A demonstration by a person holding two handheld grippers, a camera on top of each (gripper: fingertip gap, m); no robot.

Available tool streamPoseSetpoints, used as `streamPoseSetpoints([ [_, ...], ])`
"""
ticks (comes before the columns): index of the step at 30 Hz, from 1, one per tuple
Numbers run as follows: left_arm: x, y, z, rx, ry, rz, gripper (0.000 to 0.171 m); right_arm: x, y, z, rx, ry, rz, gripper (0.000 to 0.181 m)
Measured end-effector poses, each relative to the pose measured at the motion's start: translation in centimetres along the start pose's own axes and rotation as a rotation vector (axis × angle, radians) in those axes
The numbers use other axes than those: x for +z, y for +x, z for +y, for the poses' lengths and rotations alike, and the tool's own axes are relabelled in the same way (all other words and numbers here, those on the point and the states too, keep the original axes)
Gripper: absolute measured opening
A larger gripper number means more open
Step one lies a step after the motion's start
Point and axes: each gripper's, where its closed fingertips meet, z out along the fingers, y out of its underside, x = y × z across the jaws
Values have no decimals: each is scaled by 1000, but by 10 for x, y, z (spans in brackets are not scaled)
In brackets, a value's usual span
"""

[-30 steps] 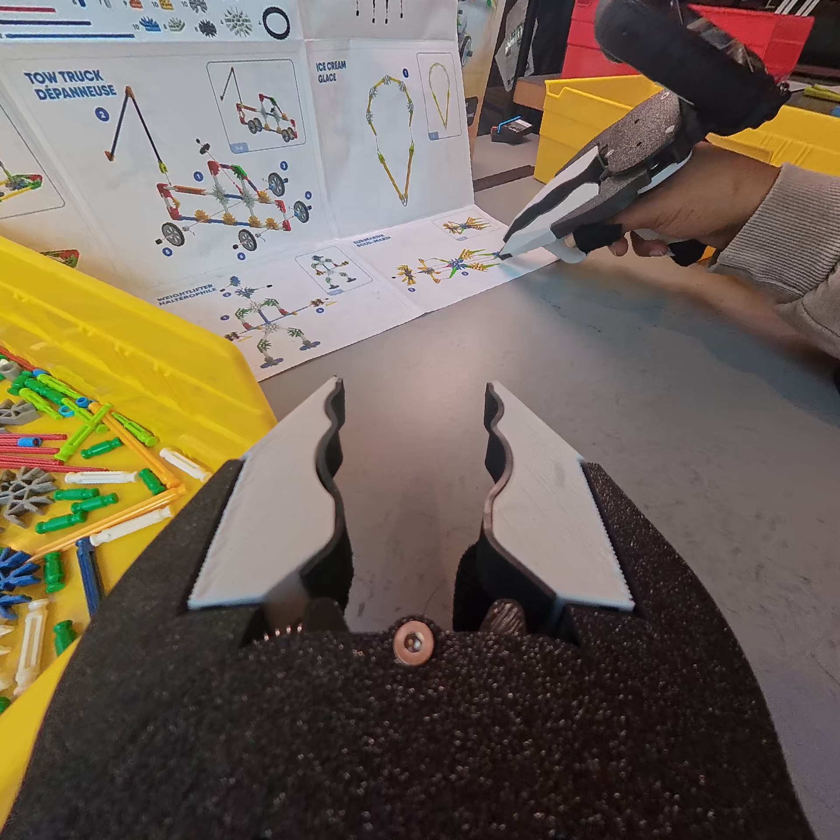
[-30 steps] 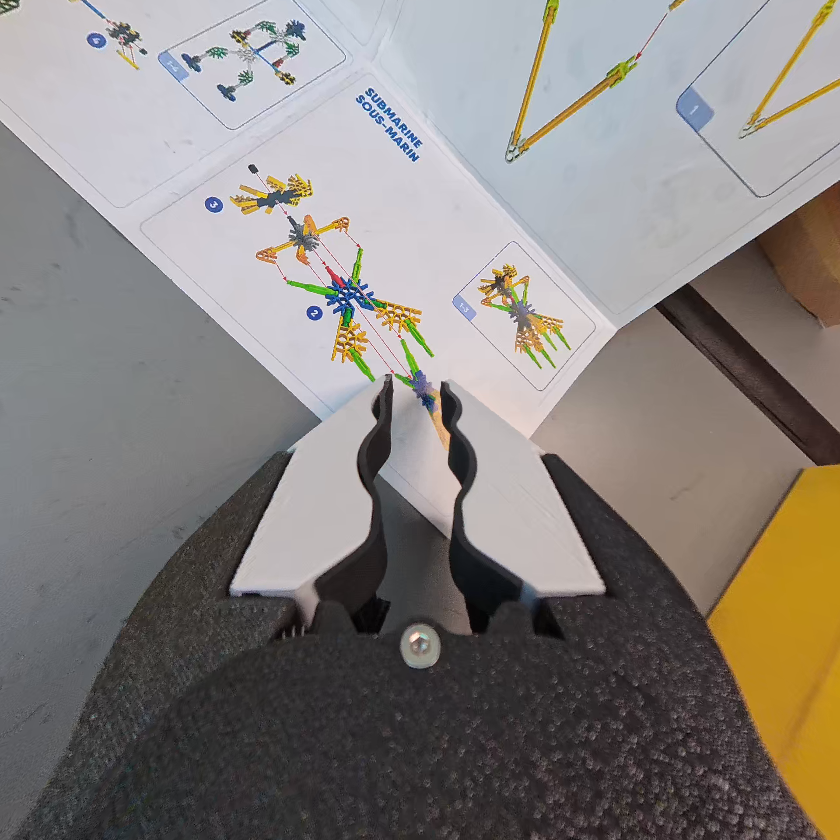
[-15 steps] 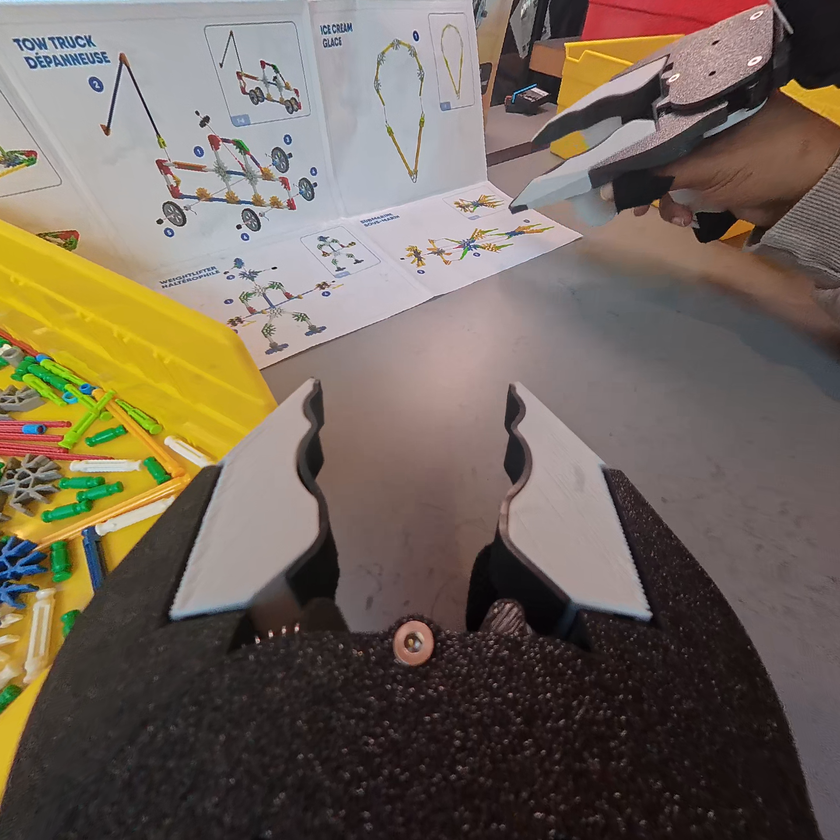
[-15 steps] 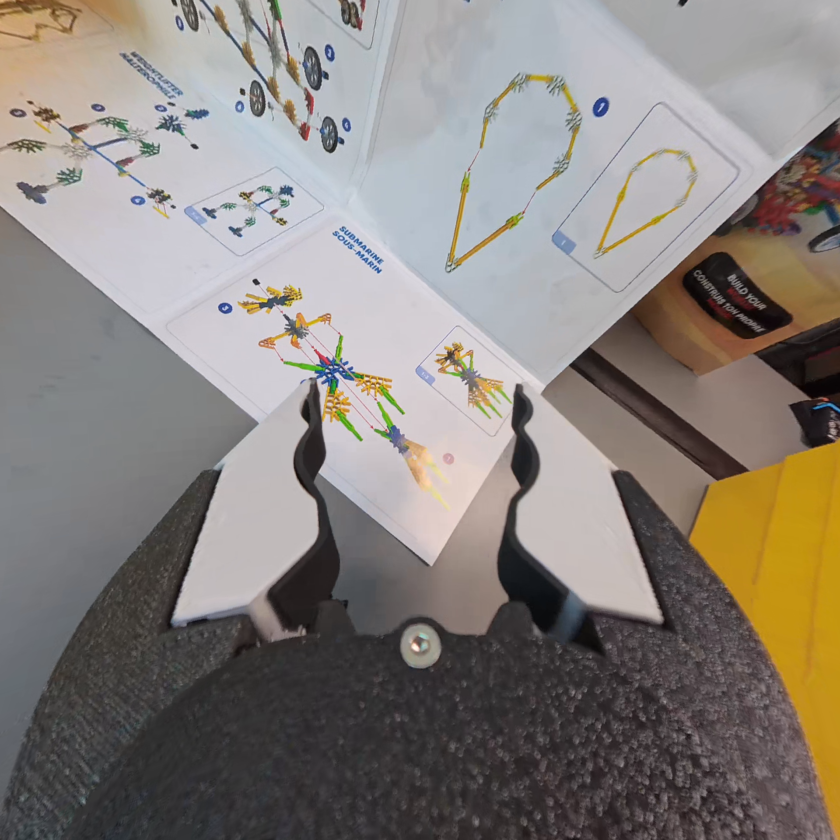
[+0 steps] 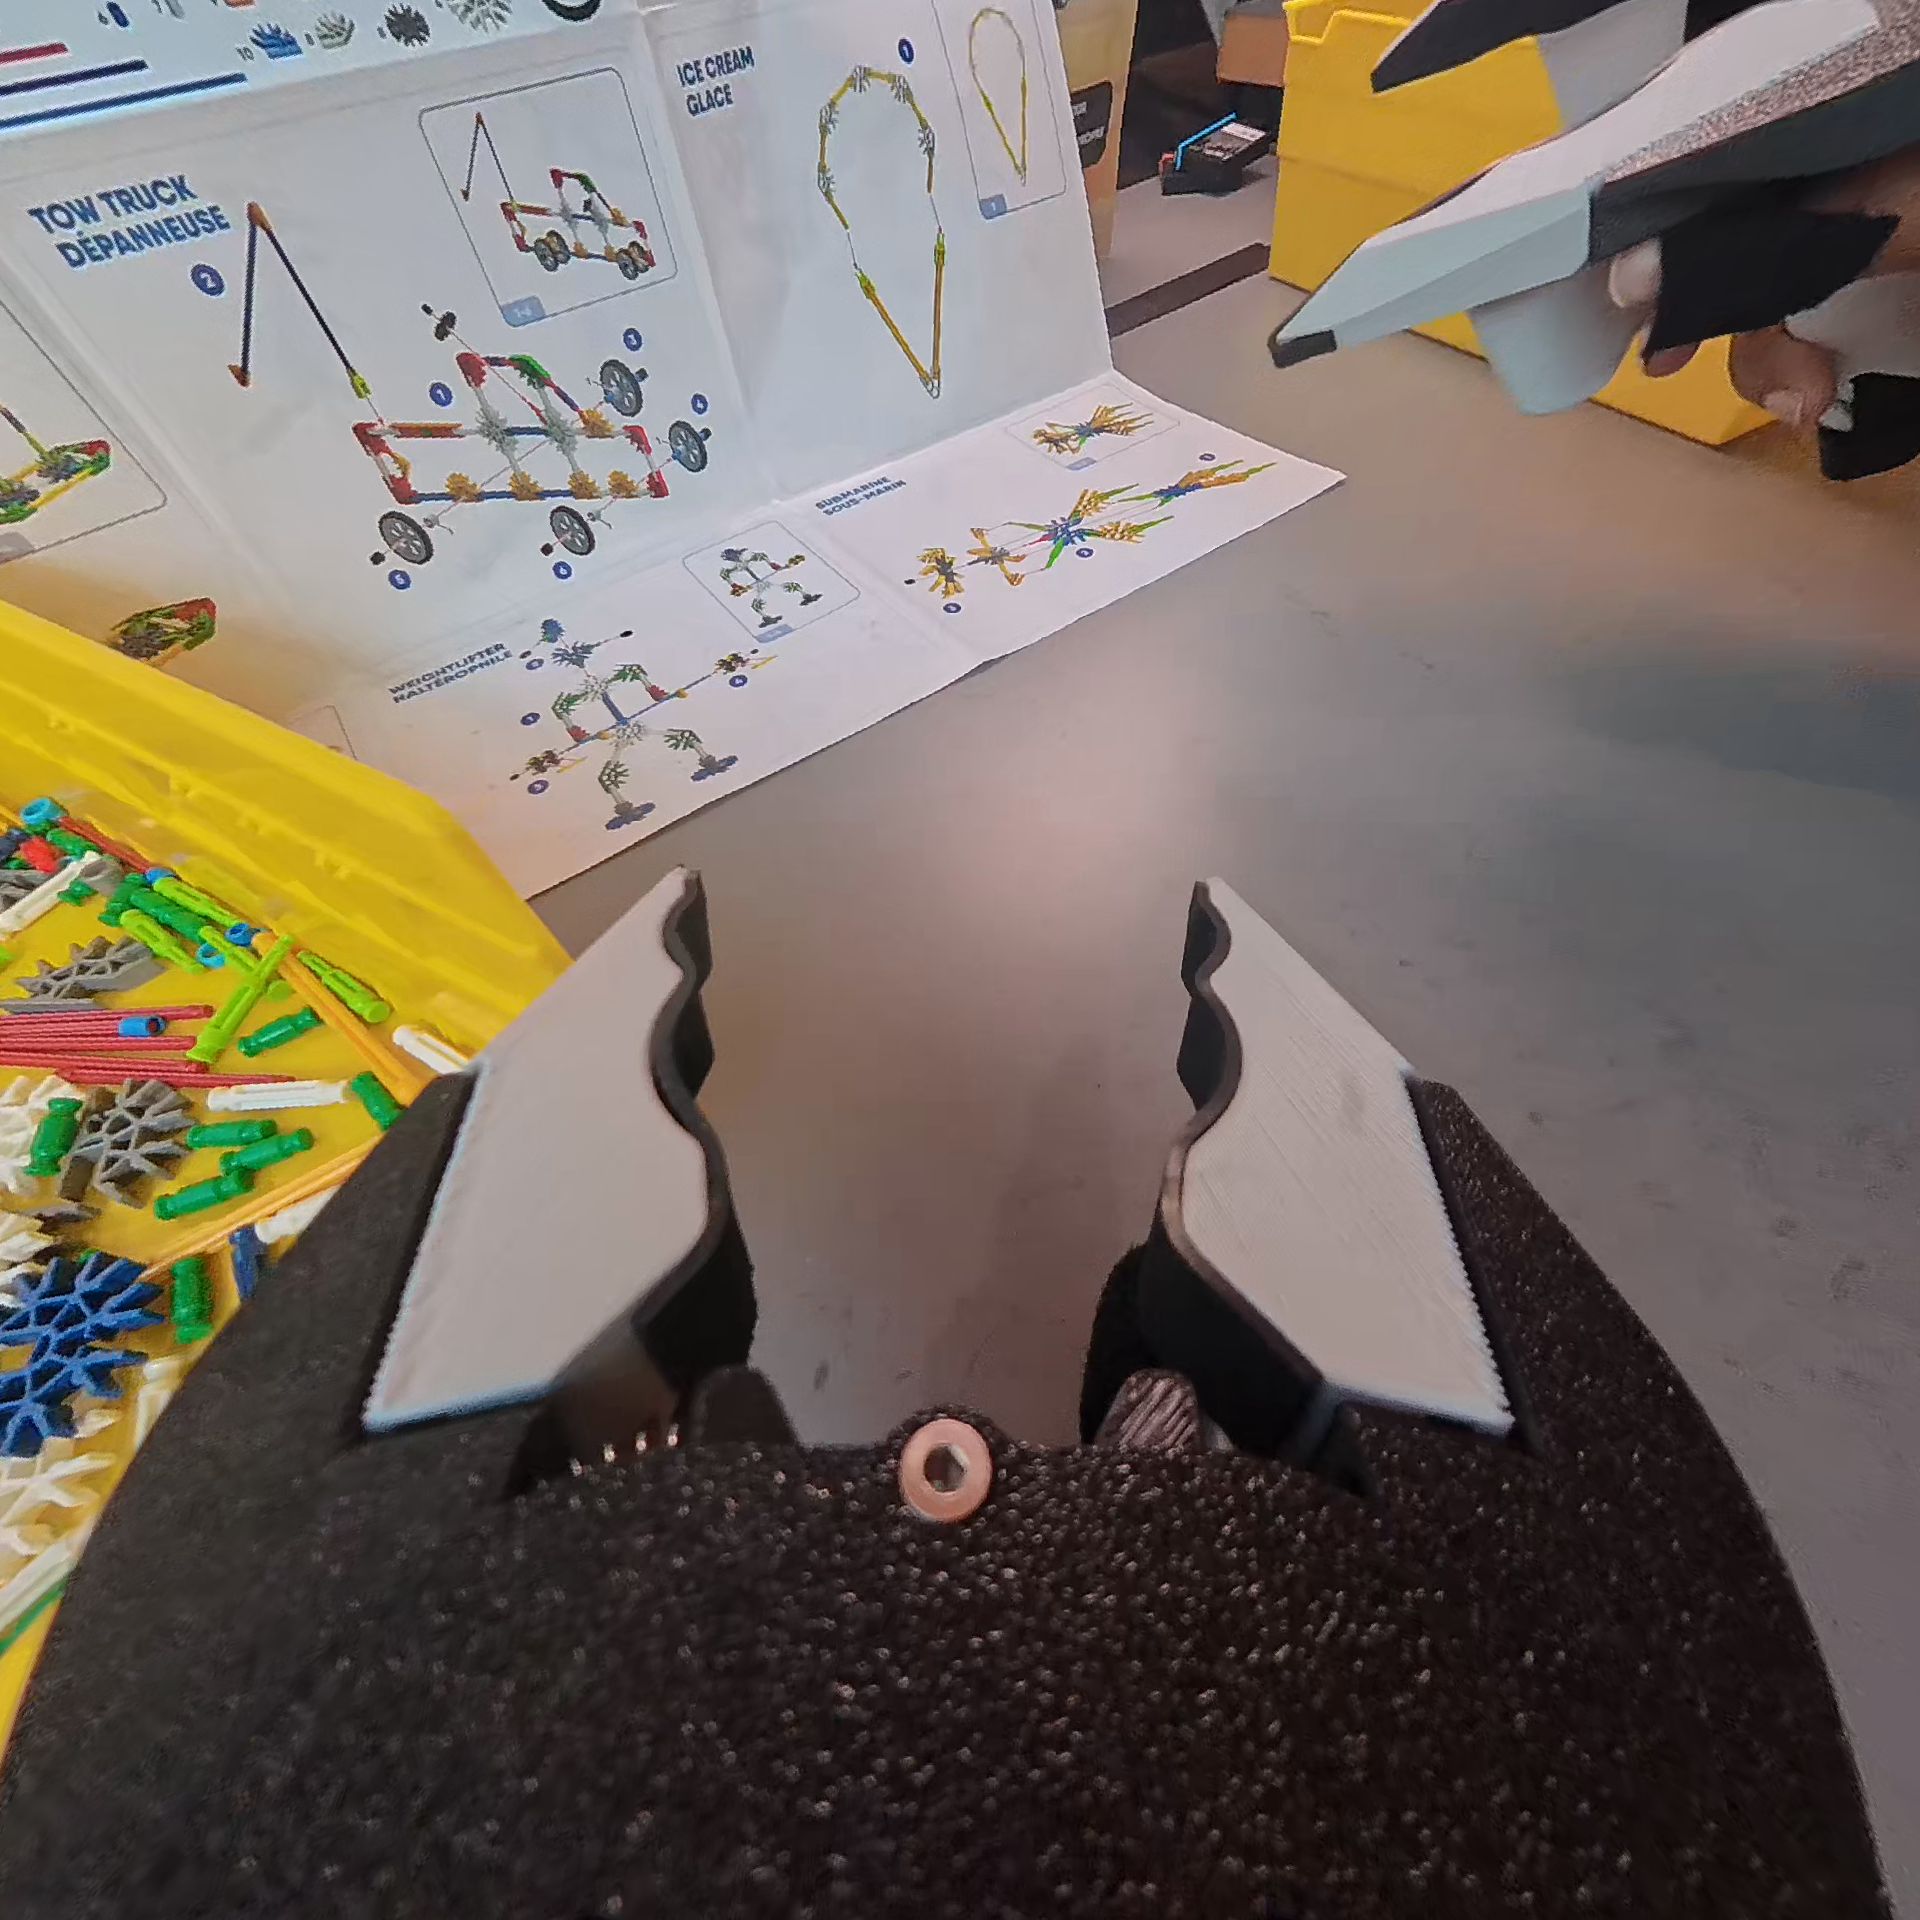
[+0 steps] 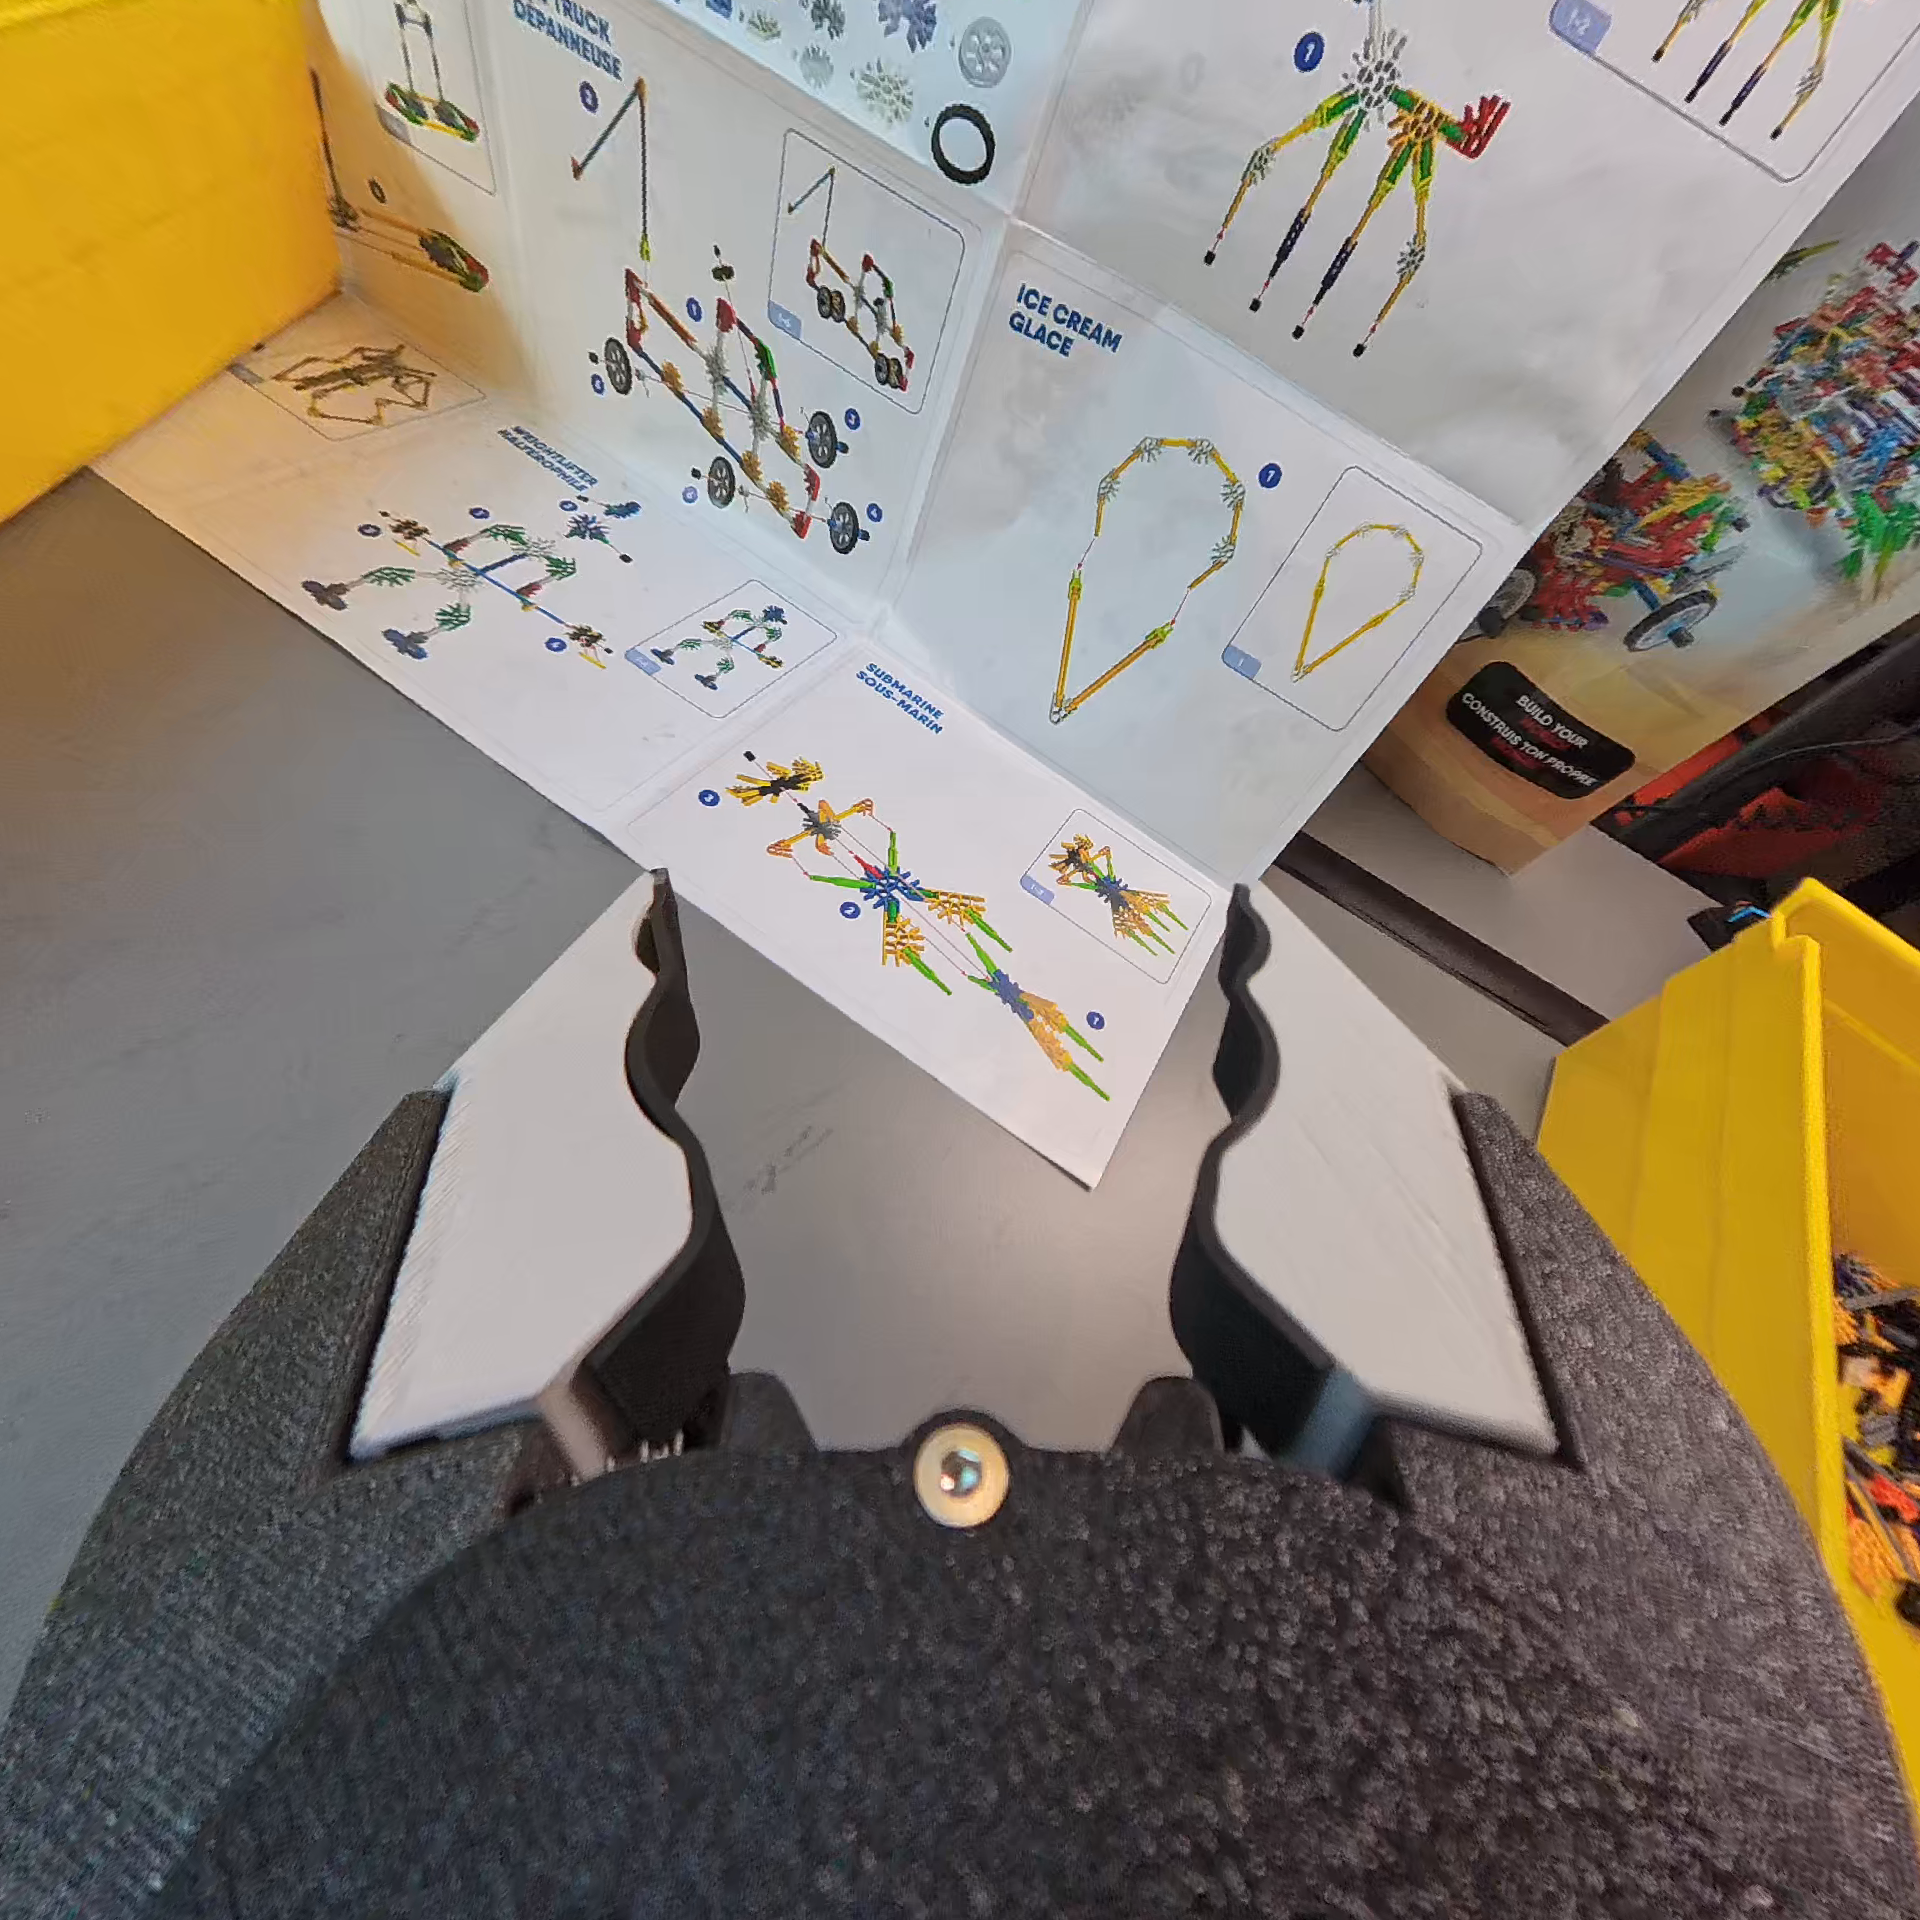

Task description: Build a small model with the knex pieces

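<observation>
My left gripper is open and empty over the grey table, beside a yellow tray of small rods and snowflake-shaped connectors. My right gripper is open and empty, held above the near corner of a white folded instruction sheet with printed model diagrams. The sheet's lower part lies flat and its upper part stands upright. The right gripper also shows in the left wrist view at the upper right, held in a hand above the table.
A yellow bin with small parts stands at the right of the right gripper. Another yellow container is at the far left. A cardboard box with colourful pictures stands behind the sheet. A dark strip crosses the table.
My right gripper has opened from nearly shut and risen away from the sheet's corner. My left gripper has opened a little wider and stayed in place.
</observation>
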Motion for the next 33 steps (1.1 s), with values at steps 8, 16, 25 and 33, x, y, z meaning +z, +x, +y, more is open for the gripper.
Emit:
streamPoseSetpoints([
  [8, -19, 25, -10, -92, 2, 10, 91, -90, -34, 16, 81, 72, -46, 103],
  [16, -48, 53, 17, -292, 3, -82, 99, -168, -70, 33, 261, 171, -74, 102],
  [25, -41, 57, 26, -223, -55, -241, 116, -197, -148, 19, 320, 265, -220, 82],
  [33, -4, 61, 18, -52, -140, -306, 88, -222, -235, -36, 188, 390, -480, 16],
])
